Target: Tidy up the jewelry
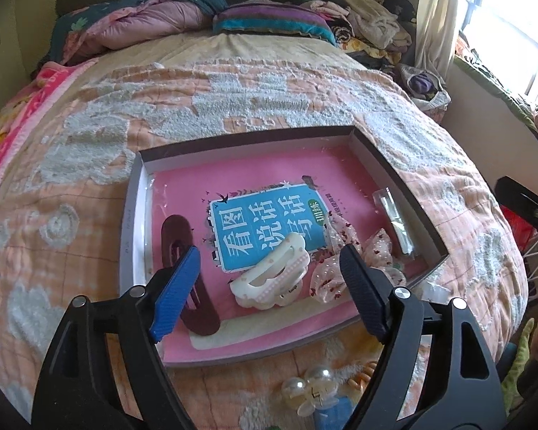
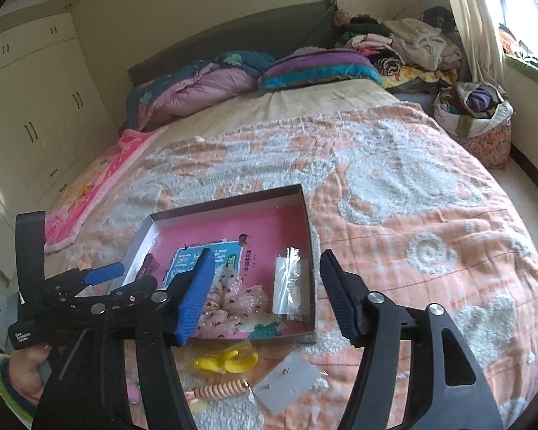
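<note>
Two hair clips [image 1: 270, 274] lengthwise toward the box's [image 1: 132, 193] far wall.

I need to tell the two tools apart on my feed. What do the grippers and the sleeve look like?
Both grippers look alike. The left gripper and right gripper each have a black angular frame with silver rivets, one bright blue ribbed finger and one dark navy finger. The left one's body bears small white lettering. The sleeve cuff is striped green, white and orange.
</note>
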`<state>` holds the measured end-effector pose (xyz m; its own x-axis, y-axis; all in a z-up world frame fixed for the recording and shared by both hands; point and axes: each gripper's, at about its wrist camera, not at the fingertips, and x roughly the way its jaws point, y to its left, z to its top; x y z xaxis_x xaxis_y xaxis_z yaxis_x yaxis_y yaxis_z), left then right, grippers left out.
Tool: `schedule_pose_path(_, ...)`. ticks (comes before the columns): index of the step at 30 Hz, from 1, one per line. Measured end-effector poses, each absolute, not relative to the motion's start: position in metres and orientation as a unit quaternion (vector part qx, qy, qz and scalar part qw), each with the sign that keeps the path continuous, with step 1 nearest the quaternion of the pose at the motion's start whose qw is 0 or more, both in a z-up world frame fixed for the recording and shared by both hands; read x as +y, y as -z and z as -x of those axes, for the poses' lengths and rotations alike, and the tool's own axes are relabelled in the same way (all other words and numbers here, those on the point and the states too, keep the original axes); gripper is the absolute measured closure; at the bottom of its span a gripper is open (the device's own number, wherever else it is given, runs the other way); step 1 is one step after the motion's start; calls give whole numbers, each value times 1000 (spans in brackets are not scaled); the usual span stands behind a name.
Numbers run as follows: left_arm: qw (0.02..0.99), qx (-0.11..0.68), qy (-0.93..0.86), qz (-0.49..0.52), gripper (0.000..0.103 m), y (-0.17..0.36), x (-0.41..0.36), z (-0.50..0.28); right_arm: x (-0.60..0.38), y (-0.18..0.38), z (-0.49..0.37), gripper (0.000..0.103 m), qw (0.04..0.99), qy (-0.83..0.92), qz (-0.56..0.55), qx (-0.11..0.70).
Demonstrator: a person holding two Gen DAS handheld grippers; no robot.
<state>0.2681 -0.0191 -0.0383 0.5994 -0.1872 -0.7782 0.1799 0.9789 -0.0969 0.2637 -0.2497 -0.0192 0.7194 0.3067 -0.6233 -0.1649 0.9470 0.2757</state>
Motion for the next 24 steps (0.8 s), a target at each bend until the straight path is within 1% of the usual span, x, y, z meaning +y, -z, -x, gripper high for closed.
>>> schedule_pose_path(6,902,420,98,2,22,17,-17,-251,-258,-3,-242,31,930,-126,-98,331)
schedule_pose_path(11,910,403,94,6,11,-4,-14,-234,-261,-21,-220,24,936,-129,-97,314)
schedule_pose_path(14,915,392,93,10,10,-17,-12,-224,-261,-30,-209,23,939,-132,-93,305)
schedule_pose_path(24,929,357,94,11,10,-50,-13,-186,-261,-59,-168,21,947,-146,-83,274)
